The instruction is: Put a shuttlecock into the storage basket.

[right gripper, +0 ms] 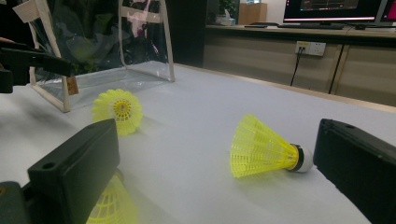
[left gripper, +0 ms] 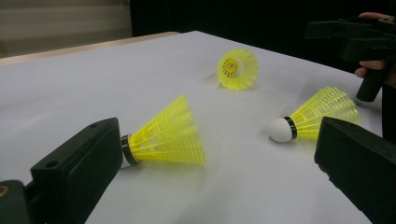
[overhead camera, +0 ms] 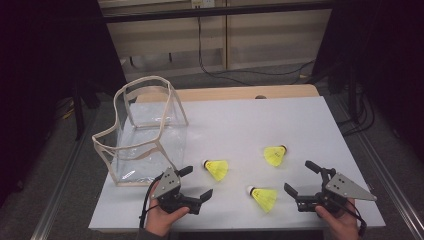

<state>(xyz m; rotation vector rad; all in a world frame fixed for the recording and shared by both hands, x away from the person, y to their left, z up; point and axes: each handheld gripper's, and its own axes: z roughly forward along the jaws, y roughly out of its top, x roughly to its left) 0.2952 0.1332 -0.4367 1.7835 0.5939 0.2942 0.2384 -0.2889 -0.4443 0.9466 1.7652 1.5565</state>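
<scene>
Three yellow shuttlecocks with white corks lie on the white table [overhead camera: 240,120]. The left one [overhead camera: 216,169] [left gripper: 163,135] [right gripper: 116,109] lies just past my left gripper [overhead camera: 196,182] [left gripper: 219,154], its cork beside the left jaw. My left gripper is open and holds nothing. The far one [overhead camera: 275,155] [left gripper: 237,69] [right gripper: 261,147] lies ahead of my right gripper [overhead camera: 300,177] [right gripper: 215,154], also open and holding nothing. The near one [overhead camera: 263,197] [left gripper: 313,116] [right gripper: 109,205] rests between the two grippers. A clear bag [overhead camera: 142,135] [right gripper: 93,46] with beige trim stands open at the table's left.
A person's hands hold both grippers at the near table edge. The far half of the table is bare white surface. Past its wooden far edge [overhead camera: 225,92] are cabinets and cables on the floor. The right gripper [left gripper: 359,37] shows far off in the left gripper view.
</scene>
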